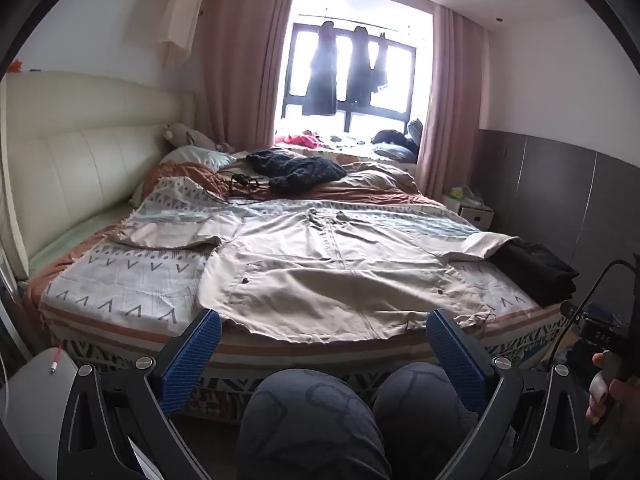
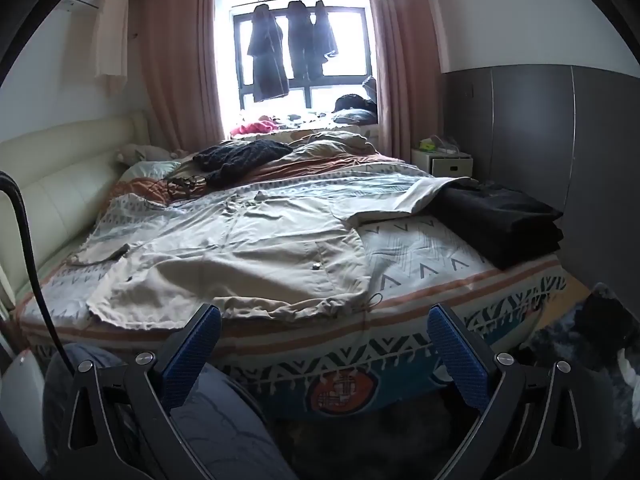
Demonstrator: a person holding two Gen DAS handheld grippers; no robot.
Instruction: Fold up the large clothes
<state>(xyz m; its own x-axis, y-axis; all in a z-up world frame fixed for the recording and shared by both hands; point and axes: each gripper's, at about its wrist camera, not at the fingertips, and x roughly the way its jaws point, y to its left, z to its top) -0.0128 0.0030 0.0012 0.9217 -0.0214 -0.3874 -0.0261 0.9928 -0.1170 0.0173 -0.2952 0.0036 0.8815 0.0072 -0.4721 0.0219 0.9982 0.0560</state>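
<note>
The likeliest slip is a lopsided fold: the beige jacket (image 1: 320, 264) lies spread flat with 2 sleeves out, one running under the folded black clothes (image 1: 536, 272) — pulling could drag that stack. The left gripper (image 1: 323, 354) and right gripper (image 2: 324, 354) hang spread wide and empty just short of its hem — over the bed (image 2: 440, 320) edge.

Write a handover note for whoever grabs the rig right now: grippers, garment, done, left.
Left gripper: open, empty, short of the bed edge.
Right gripper: open, empty, also held back.
Beige jacket lies spread flat, front up, sleeves out, hem at the near edge of the bed.
Folded black garment sits at the bed's right corner, under one sleeve's cuff.
Done: jacket laid out. Left: every fold.
</note>
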